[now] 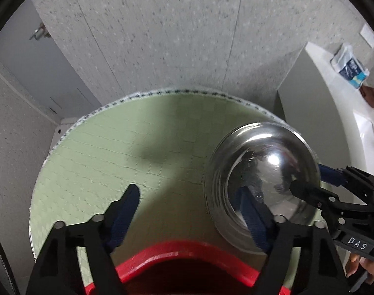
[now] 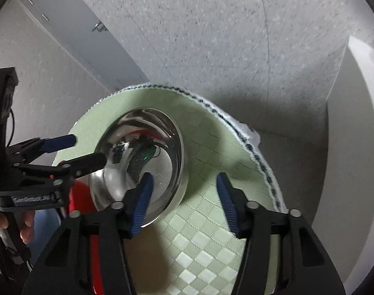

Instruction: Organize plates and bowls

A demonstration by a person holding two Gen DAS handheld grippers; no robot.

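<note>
A shiny steel bowl (image 1: pixel 260 184) lies on the green checked mat (image 1: pixel 113 147), right of centre in the left wrist view; it also shows in the right wrist view (image 2: pixel 140 167). My left gripper (image 1: pixel 189 213) is open, its right finger beside the bowl. A red bowl's rim (image 1: pixel 177 258) lies just below it and shows in the right wrist view (image 2: pixel 81 196). My right gripper (image 2: pixel 184 204) is open, its left finger over the steel bowl's near rim. It shows in the left wrist view (image 1: pixel 312 179), and the left gripper in the right wrist view (image 2: pixel 88 150), each astride the bowl's rim.
The mat (image 2: pixel 211 221) covers a small round table with a patterned white edge. A grey speckled floor lies beyond. A white counter (image 1: pixel 339 103) with a blue-and-white packet (image 1: pixel 351 66) stands at the right. A grey door is at the left.
</note>
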